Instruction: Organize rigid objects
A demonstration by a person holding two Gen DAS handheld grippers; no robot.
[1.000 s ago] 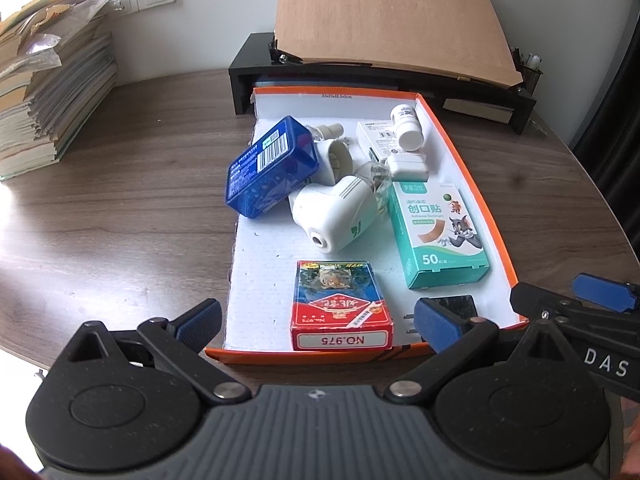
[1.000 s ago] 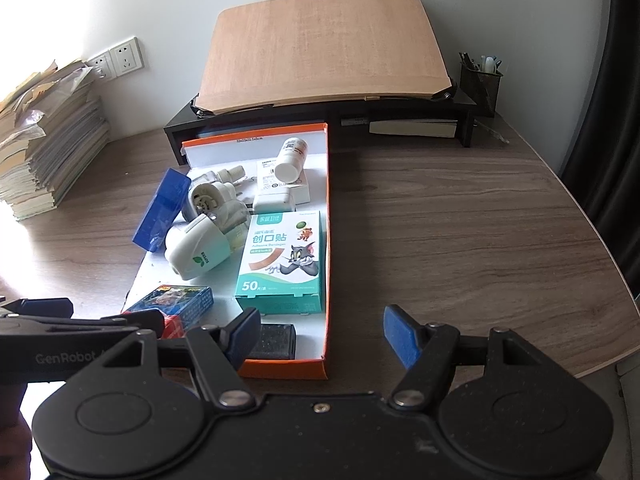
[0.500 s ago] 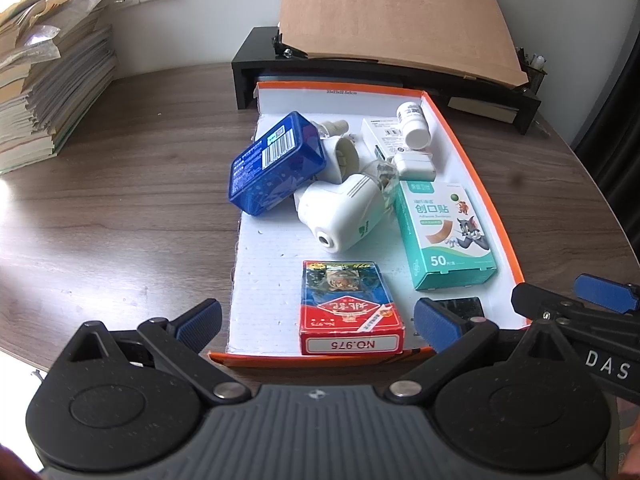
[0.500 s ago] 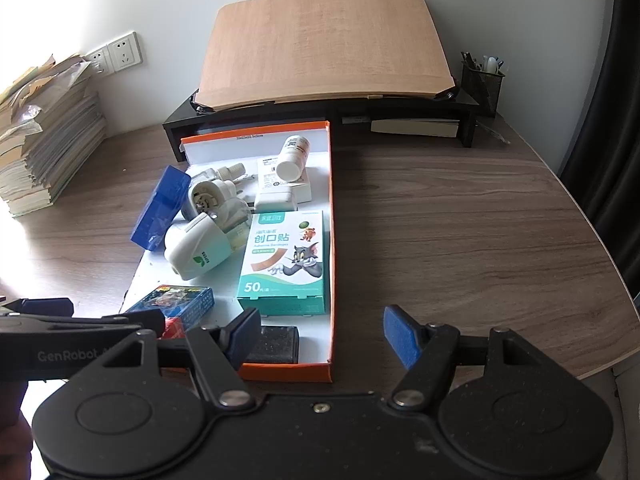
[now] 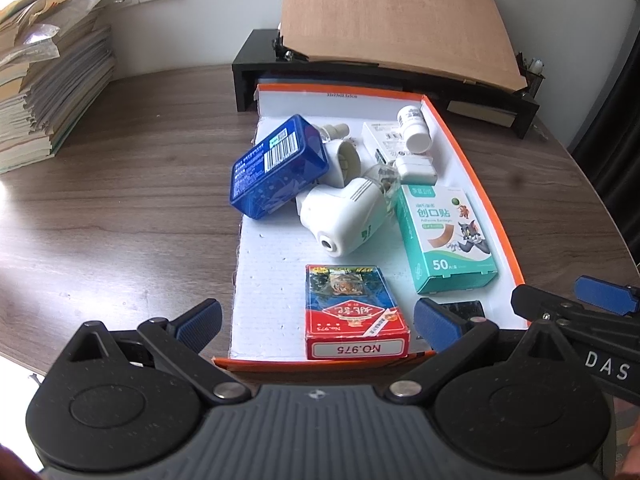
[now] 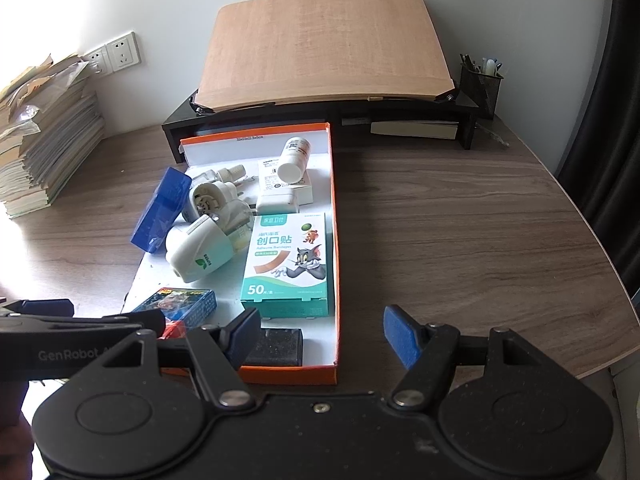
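An orange-rimmed white box lid (image 5: 480, 184) (image 6: 335, 240) lies on the wooden table and holds several items. A red card pack (image 5: 354, 320) (image 6: 180, 304) sits at its near edge. A teal bandage box (image 5: 444, 236) (image 6: 290, 264), a white plug-in device (image 5: 344, 216) (image 6: 200, 252), a white pill bottle (image 5: 414, 128) (image 6: 294, 158) and a small black block (image 6: 278, 346) lie inside. A blue tin (image 5: 276, 166) (image 6: 162, 210) leans over the lid's left rim. My left gripper (image 5: 318, 322) hangs open before the card pack, holding nothing. Open too, my right gripper (image 6: 320, 330) straddles the lid's near right corner.
A black monitor stand (image 6: 320, 114) carrying a tilted brown board (image 6: 324, 48) stands behind the lid. A tall stack of papers (image 5: 44, 80) fills the far left. A mesh pen holder (image 6: 480, 84) sits at the far right. Bare wood (image 6: 460, 232) spreads right of the lid.
The views have shifted only slightly; the lid and its contents sit a touch lower in the left wrist view. Both grippers stay open and nothing on the table has moved.
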